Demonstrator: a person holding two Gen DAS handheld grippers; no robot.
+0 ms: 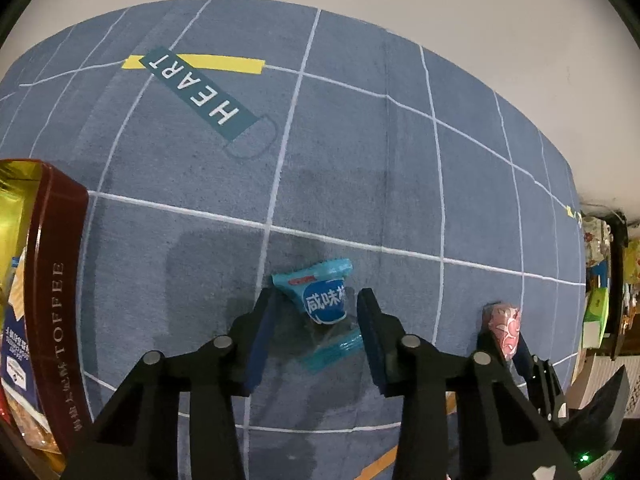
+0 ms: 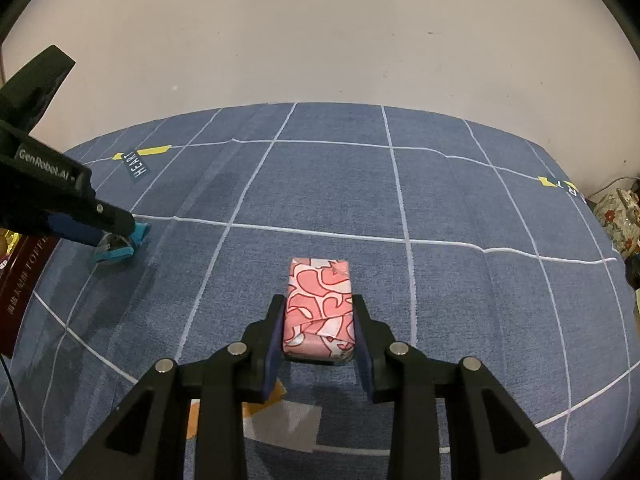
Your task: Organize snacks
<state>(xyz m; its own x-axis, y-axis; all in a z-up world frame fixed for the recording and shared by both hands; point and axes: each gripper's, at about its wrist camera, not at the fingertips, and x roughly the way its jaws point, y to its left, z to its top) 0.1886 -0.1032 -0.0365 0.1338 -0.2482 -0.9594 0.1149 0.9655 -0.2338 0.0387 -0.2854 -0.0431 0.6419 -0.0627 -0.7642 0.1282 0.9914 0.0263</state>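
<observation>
1 pink candy (image 2: 319,312) in right jaws, 1 blue candy (image 1: 324,304), 1 tin (image 1: 56,304)

We see a blue candy (image 1: 325,305) lying flat on the tabletop (image 1: 360,160), near a pink candy (image 2: 319,309).

Pink-patterned snack (image 2: 319,312), blue candy (image 1: 324,304)

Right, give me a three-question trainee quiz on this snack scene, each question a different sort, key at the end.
1. True or false: the right gripper is closed on the pink patterned snack.
2. What word is printed on the dark red tin?
3. The blue wrapped candy lies: A) in the tin, B) between the left gripper fingers on the blue mat, C) beside the wall.

Key: 1 true; 2 TOFFEE; 3 B.
</observation>
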